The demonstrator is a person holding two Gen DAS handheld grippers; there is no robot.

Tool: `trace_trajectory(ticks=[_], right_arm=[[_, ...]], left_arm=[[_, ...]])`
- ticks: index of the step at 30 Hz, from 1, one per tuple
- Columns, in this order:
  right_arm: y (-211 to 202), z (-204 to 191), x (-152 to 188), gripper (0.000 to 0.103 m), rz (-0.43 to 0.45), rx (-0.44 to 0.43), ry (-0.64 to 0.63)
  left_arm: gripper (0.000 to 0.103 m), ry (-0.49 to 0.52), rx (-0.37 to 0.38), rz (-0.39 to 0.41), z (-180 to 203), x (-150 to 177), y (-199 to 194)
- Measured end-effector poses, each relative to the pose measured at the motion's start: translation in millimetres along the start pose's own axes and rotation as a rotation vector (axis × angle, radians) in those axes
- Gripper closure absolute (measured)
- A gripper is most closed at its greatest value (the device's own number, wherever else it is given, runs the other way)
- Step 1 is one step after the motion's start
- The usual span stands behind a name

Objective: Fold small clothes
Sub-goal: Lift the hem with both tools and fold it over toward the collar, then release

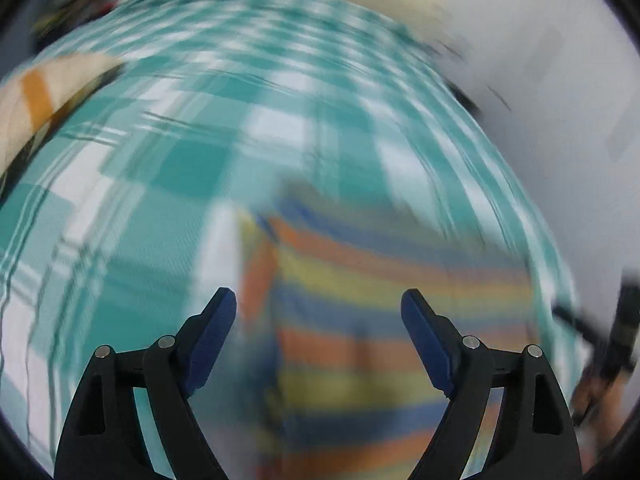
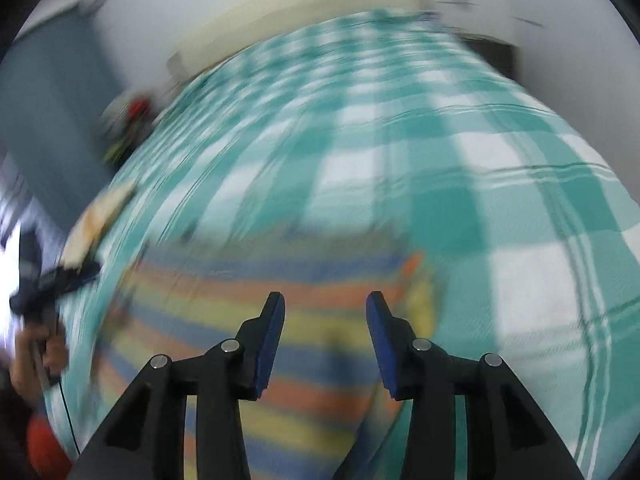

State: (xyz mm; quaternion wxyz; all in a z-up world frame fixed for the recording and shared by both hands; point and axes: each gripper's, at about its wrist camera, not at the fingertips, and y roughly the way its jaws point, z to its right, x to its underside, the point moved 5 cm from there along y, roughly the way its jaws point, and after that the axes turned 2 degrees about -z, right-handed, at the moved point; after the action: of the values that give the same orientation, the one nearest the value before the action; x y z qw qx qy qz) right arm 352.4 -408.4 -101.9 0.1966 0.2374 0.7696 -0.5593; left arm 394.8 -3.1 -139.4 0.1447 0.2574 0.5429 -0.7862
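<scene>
Bed with teal-and-white checked cover (image 1: 192,168), striped garment (image 1: 360,320) lying on it, cream cloth (image 1: 44,92) at edge

One striped garment (image 1: 360,300) lies at six o'clock on one teal checked bedsheet (image 1: 180,168). One cream cloth (image 1: 44,88) sits at ten o'clock. Two grippers: left gripper (image 1: 319,308), right gripper (image 2: 326,312).

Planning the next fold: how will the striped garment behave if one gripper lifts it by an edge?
The striped garment lies flat on the checked bedspread, so it is probably thin, floppy cloth that would drape. It looks light and may slide when pushed.
</scene>
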Motion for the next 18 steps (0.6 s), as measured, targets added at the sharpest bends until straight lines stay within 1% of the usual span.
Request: trace_trajectory(ticks=[1,2,3,4,5,6,7,8,9,10,11,12,14,15,17,18], right_arm=[[-3.3,-14.1,19.4,0.060,-0.019,-0.008,-0.046],[-4.6,-27.0,43.5,0.060,-0.044,-0.012,-0.090],[-2.0,-35.6,68.7,0.060,-0.083,-0.005,-0.128],[4.8,-39.0,92.1,0.060,-0.137,0.016,-0.155],[13.2,-36.2,115.9,0.060,-0.193,0.048,-0.161],[7.3,-30.9,129.3,0.061,-0.143,0.052,-0.138],[2.0,-29.3,131.3,0.061,-0.122,0.062,-0.129],[-3.6,-28.8,131.6,0.062,-0.132,0.096,-0.125],[-8.4,-30.6,130.0,0.061,-0.129,0.117,-0.121],[-15.7,-34.2,127.7,0.061,-0.110,0.142,-0.119],[-25.0,-41.3,123.4,0.061,-0.073,0.148,-0.129],[-30.8,-48.7,122.0,0.061,-0.048,0.137,-0.143],[-32.7,-61.3,125.4,0.061,-0.020,0.121,-0.167],[-25.5,-62.8,131.6,0.061,-0.034,0.123,-0.171],[1.5,-58.1,152.9,0.060,-0.135,0.169,-0.155],[0.5,-58.0,155.0,0.059,-0.098,0.175,-0.141]], left_arm=[[0.016,0.065,-0.006,-0.021,11.2,21.9,0.2],[0.016,0.152,-0.039,-0.062,22.0,52.5,5.5],[0.015,0.205,-0.079,-0.112,25.0,75.5,14.6],[0.014,0.229,-0.107,-0.133,24.7,87.6,19.9],[0.014,0.252,-0.121,-0.081,23.9,99.5,15.7],[0.014,0.246,-0.129,-0.057,23.4,102.0,8.7],[0.013,0.229,-0.144,-0.066,23.3,102.0,5.1],[0.013,0.190,-0.161,-0.083,22.9,100.7,-0.2],[0.013,0.151,-0.147,-0.086,24.3,99.1,-7.2],[0.013,0.126,-0.116,-0.060,28.4,96.9,-16.4],[0.011,0.121,-0.108,-0.038,31.9,96.7,-21.6],[0.007,0.117,-0.117,-0.013,35.7,94.3,-26.0],[0.005,0.120,-0.147,0.008,38.4,95.1,-23.8],[0.004,0.123,-0.170,0.000,36.7,98.7,-17.3],[0.002,0.085,-0.245,-0.070,18.6,114.7,1.2],[0.002,0.055,-0.220,-0.029,12.2,122.8,-0.6]])
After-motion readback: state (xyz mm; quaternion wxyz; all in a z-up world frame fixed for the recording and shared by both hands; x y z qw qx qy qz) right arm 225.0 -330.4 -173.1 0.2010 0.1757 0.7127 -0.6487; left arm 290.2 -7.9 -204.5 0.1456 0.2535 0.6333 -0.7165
